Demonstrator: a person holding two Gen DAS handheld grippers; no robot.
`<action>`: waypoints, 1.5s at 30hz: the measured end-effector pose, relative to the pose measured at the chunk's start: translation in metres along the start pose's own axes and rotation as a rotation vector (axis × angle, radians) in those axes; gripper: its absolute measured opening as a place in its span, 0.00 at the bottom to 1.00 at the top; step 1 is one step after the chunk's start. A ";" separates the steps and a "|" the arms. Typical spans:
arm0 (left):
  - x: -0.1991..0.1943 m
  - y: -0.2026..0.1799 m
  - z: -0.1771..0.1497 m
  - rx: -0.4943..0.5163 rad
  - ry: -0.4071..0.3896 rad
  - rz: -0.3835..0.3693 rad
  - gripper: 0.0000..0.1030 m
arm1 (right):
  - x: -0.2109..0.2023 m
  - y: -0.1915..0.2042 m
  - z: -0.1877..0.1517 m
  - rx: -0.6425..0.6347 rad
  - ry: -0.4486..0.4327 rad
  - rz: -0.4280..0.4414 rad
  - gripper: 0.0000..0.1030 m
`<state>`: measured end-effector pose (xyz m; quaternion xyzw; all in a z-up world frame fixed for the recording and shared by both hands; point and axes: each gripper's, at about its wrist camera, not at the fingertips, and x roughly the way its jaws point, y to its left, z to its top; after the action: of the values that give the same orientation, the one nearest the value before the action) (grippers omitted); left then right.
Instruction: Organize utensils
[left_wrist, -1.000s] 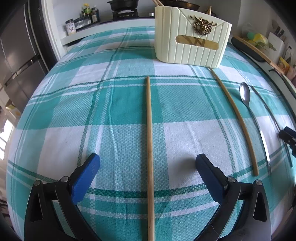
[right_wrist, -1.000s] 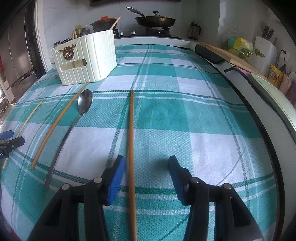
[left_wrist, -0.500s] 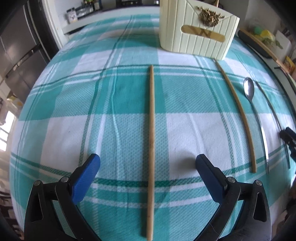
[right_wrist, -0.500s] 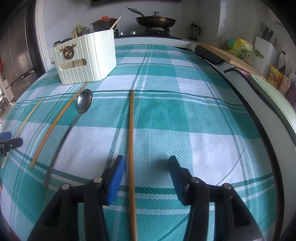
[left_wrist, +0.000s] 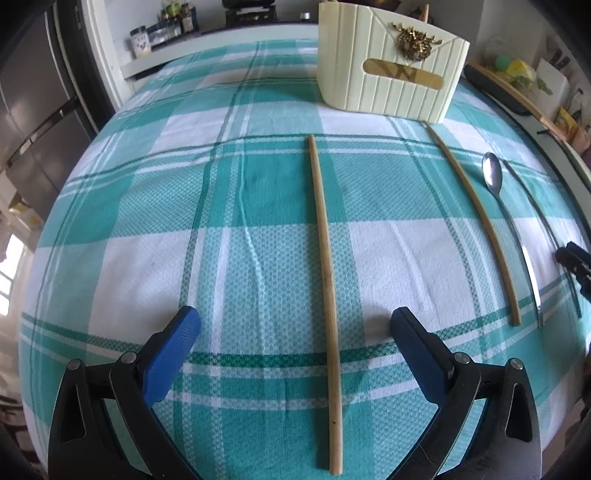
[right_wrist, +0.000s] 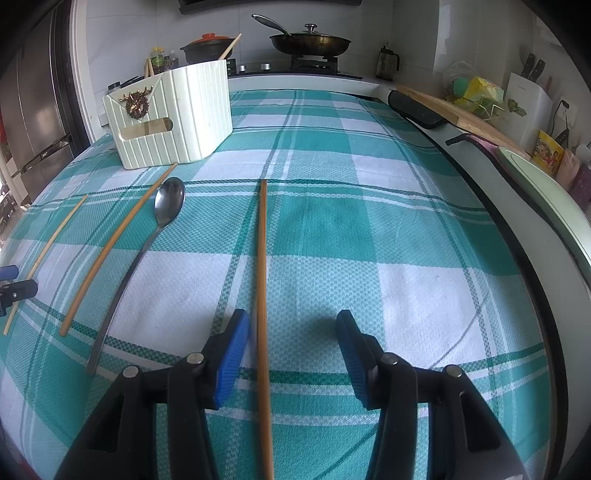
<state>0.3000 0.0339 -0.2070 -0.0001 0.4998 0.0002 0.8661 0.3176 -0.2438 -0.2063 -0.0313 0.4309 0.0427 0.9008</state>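
Chopsticks (left_wrist: 325, 251) (right_wrist: 261, 280) between open grippers (left_wrist: 295, 332) (right_wrist: 291, 336), spoon (right_wrist: 168, 203) beside

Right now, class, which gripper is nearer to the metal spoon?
Right. The spoon lies just left of the right gripper, one chopstick over; the left gripper sits farther left, past two chopsticks.
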 end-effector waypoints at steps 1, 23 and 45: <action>0.001 0.001 0.001 0.006 0.001 -0.007 1.00 | 0.000 0.000 0.000 0.000 -0.001 -0.001 0.48; -0.001 0.012 0.036 0.100 0.058 -0.081 0.99 | 0.004 0.002 0.017 -0.024 0.141 0.112 0.53; 0.001 -0.002 0.094 0.112 -0.028 -0.155 0.05 | 0.041 0.018 0.124 -0.003 0.108 0.161 0.06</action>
<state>0.3818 0.0322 -0.1608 0.0094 0.4852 -0.0948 0.8692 0.4370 -0.2124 -0.1608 -0.0002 0.4800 0.1138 0.8699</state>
